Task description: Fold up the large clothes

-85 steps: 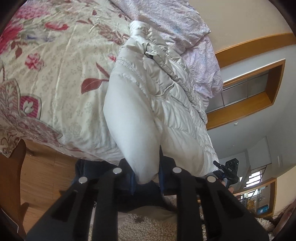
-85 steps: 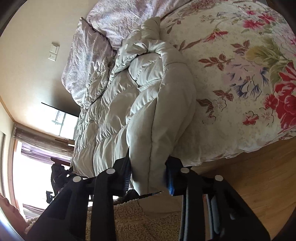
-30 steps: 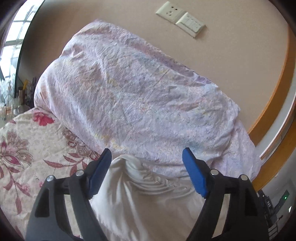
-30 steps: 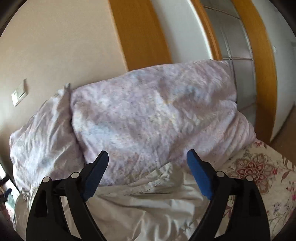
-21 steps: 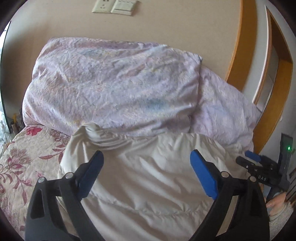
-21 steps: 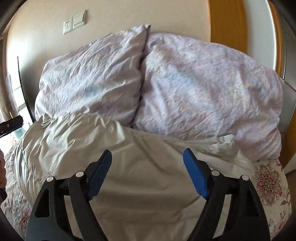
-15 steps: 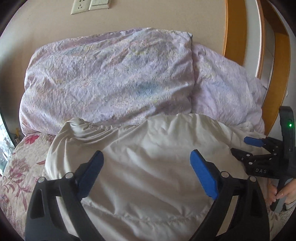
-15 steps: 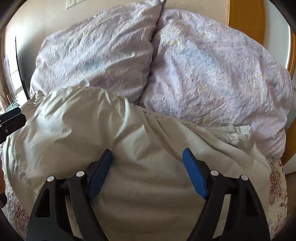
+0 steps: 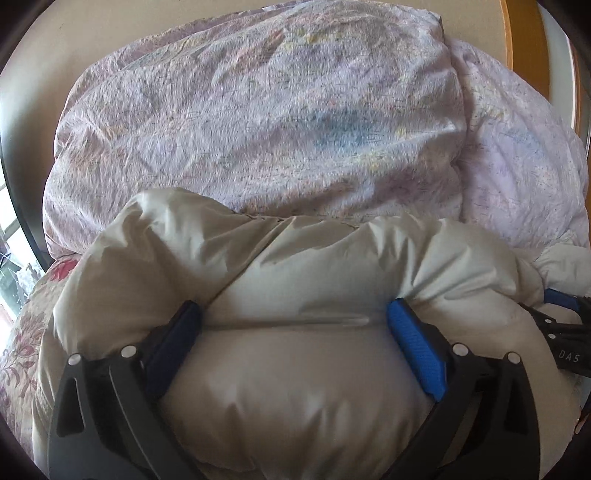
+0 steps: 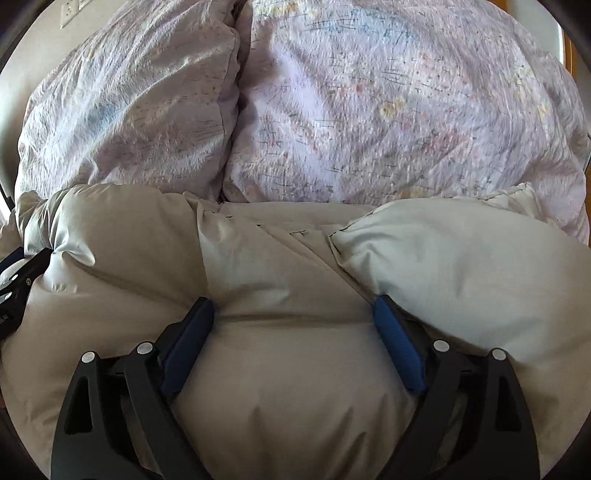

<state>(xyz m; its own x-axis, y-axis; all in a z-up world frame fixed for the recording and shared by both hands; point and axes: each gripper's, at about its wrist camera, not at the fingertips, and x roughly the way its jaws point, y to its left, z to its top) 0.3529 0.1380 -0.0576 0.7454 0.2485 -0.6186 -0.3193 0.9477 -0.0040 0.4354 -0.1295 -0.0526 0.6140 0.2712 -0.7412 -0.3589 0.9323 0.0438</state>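
Note:
A puffy cream-white down jacket [image 9: 295, 295] lies folded on the bed, its far edge against the pillows; it also fills the lower half of the right wrist view [image 10: 288, 295]. My left gripper [image 9: 293, 317] is open, its blue-padded fingers pressed down into the jacket with the padding bulging between them. My right gripper [image 10: 293, 310] is open and pressed into the jacket the same way. The right gripper's tip shows at the right edge of the left wrist view [image 9: 561, 325], and the left gripper's tip shows at the left edge of the right wrist view [image 10: 18, 273].
Two lilac pillows [image 9: 258, 110] [image 10: 406, 110] stand against the beige wall just behind the jacket. The floral bedspread [image 9: 22, 332] shows at the left. A wooden frame [image 9: 524, 33] is at the upper right, wall switches [image 10: 74, 9] at the upper left.
Both grippers let go of the jacket's hem after carrying it over toward the pillows. Since then both have come down, open, and now press into the folded jacket.

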